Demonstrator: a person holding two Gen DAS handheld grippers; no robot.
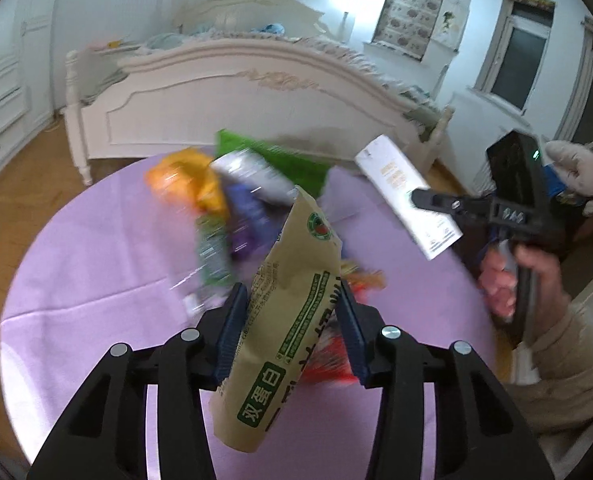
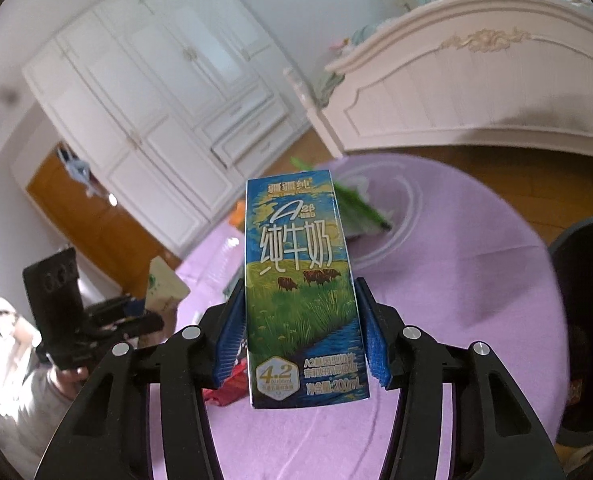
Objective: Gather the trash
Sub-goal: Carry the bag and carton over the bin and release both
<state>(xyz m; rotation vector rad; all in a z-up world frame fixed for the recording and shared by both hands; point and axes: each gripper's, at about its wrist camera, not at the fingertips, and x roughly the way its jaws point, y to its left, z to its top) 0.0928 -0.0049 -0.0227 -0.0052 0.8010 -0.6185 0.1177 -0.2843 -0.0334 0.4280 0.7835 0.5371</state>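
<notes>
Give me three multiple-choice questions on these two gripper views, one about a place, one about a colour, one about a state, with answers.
1. Where is the dark bin?
A. on the bed
B. beside the table's edge
C. on the table

2. What colour is the tablecloth?
A. purple
B. white
C. red

3. What is the right hand-held gripper doing?
A. hanging open and empty
B. gripping a milk carton
C. gripping an orange bag

Answers:
1 B, it stands off the cloth's rim at the right.
2 A, lilac cloth covers the round table.
3 B, the blue pads press the milk carton; the left hand-held gripper holds a tan carton.
</notes>
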